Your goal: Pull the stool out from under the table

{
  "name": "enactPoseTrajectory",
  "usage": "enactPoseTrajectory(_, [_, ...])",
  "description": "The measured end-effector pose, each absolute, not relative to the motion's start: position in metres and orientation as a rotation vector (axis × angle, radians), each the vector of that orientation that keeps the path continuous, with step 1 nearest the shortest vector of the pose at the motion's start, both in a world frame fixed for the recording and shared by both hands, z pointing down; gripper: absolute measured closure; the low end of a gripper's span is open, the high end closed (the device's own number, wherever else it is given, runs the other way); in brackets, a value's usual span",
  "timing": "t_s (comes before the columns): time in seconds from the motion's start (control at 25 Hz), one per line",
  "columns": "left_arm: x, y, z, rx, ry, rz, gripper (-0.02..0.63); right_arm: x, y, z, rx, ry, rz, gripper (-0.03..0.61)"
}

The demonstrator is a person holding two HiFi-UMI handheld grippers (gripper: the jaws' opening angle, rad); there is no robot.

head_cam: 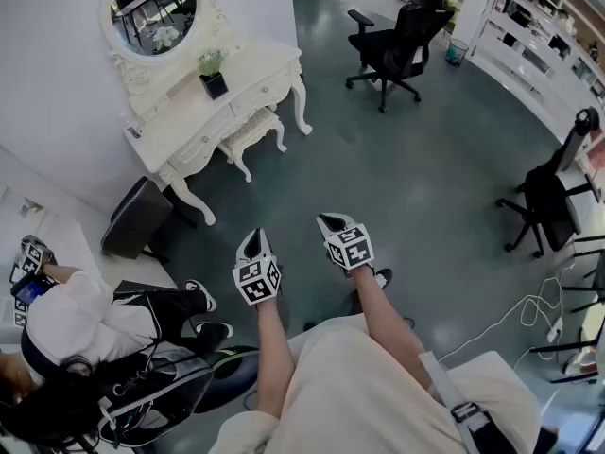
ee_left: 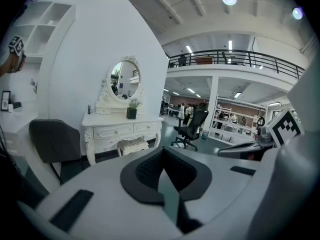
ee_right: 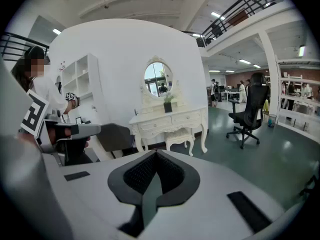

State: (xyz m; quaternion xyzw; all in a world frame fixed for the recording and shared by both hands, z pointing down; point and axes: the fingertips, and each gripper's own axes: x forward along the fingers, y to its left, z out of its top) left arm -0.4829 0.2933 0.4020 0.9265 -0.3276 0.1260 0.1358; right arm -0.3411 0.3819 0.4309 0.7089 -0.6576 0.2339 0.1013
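Observation:
The cream stool [head_cam: 253,134] stands tucked between the legs of the white dressing table [head_cam: 248,72] at the far left, against the wall. Both grippers hang over the grey floor well short of it, held side by side and pointed toward it. My left gripper [head_cam: 253,238] is shut with nothing in it, and so is my right gripper [head_cam: 330,222]. In the left gripper view the stool [ee_left: 134,145] shows far off under the table [ee_left: 120,129], beyond the shut jaws [ee_left: 164,160]. The right gripper view shows the same stool [ee_right: 180,138] and table [ee_right: 170,120] past its shut jaws [ee_right: 156,170].
An oval mirror [head_cam: 153,8] and a small potted plant [head_cam: 214,81] top the table. A dark grey chair [head_cam: 137,218] stands left of the table. A seated person [head_cam: 85,339] is at the lower left. Black office chairs [head_cam: 392,45] [head_cam: 548,197] and floor cables [head_cam: 529,315] lie to the right.

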Motion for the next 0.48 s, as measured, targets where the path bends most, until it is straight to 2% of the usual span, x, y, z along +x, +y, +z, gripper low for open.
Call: enactPoseTrajectory(0.48, [-0.456,0.270,0.410,2.656,-0.976,0.409,0.598,-0.302,0.355,0.430,2.110,-1.948,0.703,0.535])
